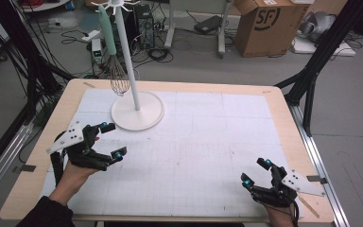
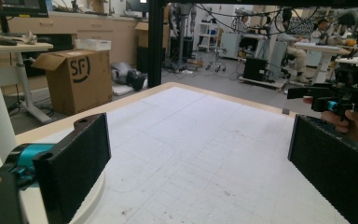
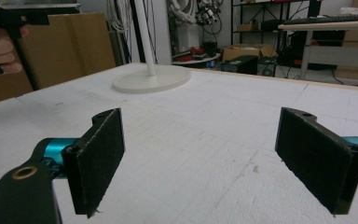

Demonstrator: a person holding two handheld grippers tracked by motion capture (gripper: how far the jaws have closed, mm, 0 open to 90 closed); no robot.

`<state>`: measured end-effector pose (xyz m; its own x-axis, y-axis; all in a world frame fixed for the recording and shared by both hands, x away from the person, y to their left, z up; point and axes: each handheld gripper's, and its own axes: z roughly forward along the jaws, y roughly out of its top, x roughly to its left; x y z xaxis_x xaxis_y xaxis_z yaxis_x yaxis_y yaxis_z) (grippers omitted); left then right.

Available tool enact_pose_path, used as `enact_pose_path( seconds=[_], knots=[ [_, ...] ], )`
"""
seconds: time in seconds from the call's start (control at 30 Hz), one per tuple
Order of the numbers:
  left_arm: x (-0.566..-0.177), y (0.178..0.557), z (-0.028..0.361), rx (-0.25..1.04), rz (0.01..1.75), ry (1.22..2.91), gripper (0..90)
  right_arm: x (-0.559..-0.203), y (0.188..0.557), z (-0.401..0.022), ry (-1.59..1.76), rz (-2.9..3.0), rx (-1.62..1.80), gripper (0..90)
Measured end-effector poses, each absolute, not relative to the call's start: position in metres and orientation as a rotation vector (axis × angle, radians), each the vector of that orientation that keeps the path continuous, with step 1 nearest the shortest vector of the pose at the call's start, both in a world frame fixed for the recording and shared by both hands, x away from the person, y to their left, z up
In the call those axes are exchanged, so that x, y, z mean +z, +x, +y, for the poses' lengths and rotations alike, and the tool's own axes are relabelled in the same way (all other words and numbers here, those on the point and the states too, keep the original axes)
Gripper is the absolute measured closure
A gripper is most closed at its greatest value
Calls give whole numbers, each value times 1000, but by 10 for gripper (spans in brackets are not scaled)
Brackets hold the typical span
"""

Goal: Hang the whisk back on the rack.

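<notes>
A white stand (image 1: 137,111) with a round base rises at the back left of the table; its pole carries hooks at the top. A wire whisk (image 1: 117,75) with a pale green handle hangs from one hook. My left gripper (image 1: 113,140) is open just in front of the base, nothing between its jaws. My right gripper (image 1: 257,172) is open near the front right of the mat, holding nothing. The base (image 3: 152,78) shows far ahead in the right gripper view, and at the left edge (image 2: 93,198) in the left gripper view.
A white gridded mat (image 1: 194,142) covers the wooden table (image 1: 283,101). Black frame legs (image 1: 312,75) stand at the right back corner. A cardboard box (image 1: 267,23) and cables lie on the floor behind.
</notes>
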<state>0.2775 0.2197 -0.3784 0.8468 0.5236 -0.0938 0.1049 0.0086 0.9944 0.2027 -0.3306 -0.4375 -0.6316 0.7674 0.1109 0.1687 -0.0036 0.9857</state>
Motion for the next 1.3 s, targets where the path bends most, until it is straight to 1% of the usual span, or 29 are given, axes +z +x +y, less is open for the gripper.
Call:
enact_pose_path(
  seconds=[0.23,0.4,0.57,0.7,1.17,1.3],
  knots=[
    [-396,274,219,347,576,1514,62,-437,202,-331,979,1805,1685,149],
    [-402,268,216,374,603,1486,62,-437,202,-331,982,1803,1687,148],
    [-414,262,213,382,631,1482,62,-437,202,-331,983,1805,1691,148],
    [-425,255,208,416,650,1466,62,-437,202,-331,989,1803,1703,148],
    [-444,247,202,444,677,1430,62,-437,203,-331,993,1814,1712,148],
    [-448,246,201,454,675,1446,62,-438,204,-331,994,1815,1715,148]
  ],
)
